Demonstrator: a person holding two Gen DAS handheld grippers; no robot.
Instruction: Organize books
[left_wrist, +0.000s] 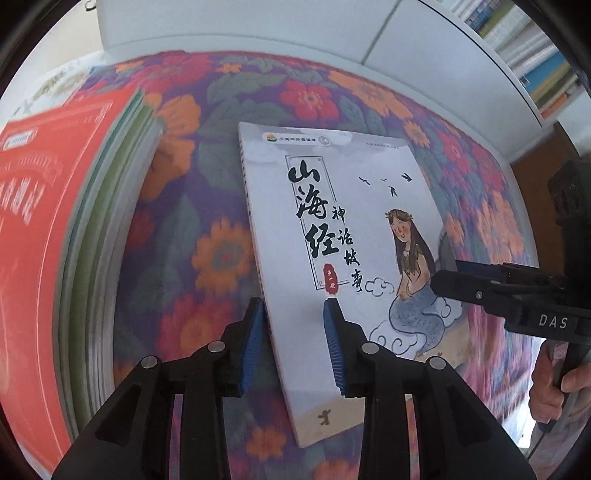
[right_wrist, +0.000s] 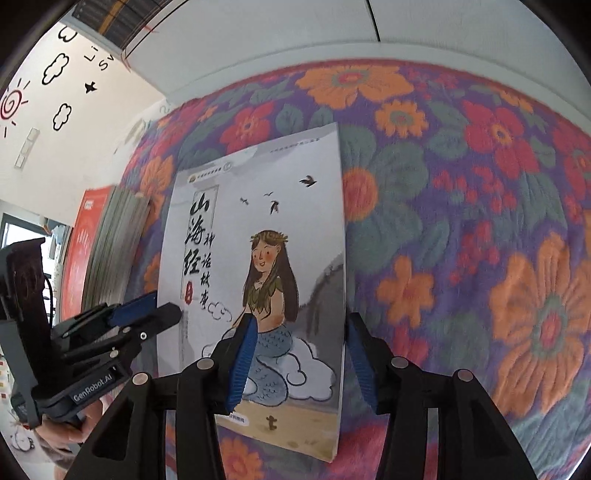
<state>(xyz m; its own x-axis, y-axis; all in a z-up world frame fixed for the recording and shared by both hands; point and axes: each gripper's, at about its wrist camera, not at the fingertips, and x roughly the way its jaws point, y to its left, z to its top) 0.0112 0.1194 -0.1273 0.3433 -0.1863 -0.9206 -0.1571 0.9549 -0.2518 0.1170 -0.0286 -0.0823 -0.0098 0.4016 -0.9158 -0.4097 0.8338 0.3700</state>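
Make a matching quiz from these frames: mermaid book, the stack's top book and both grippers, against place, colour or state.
1. mermaid book
2. stack's top book
3. left gripper
4. right gripper

A. red cover
B. open, straddling the mermaid book's spine edge
C. lying flat on the floral cloth
D. open, straddling the mermaid book's page edge

Pairs: 1-C, 2-A, 3-B, 4-D

white mermaid-cover book (left_wrist: 343, 236) | flat, face up | red-covered book stack (left_wrist: 55, 229) beside
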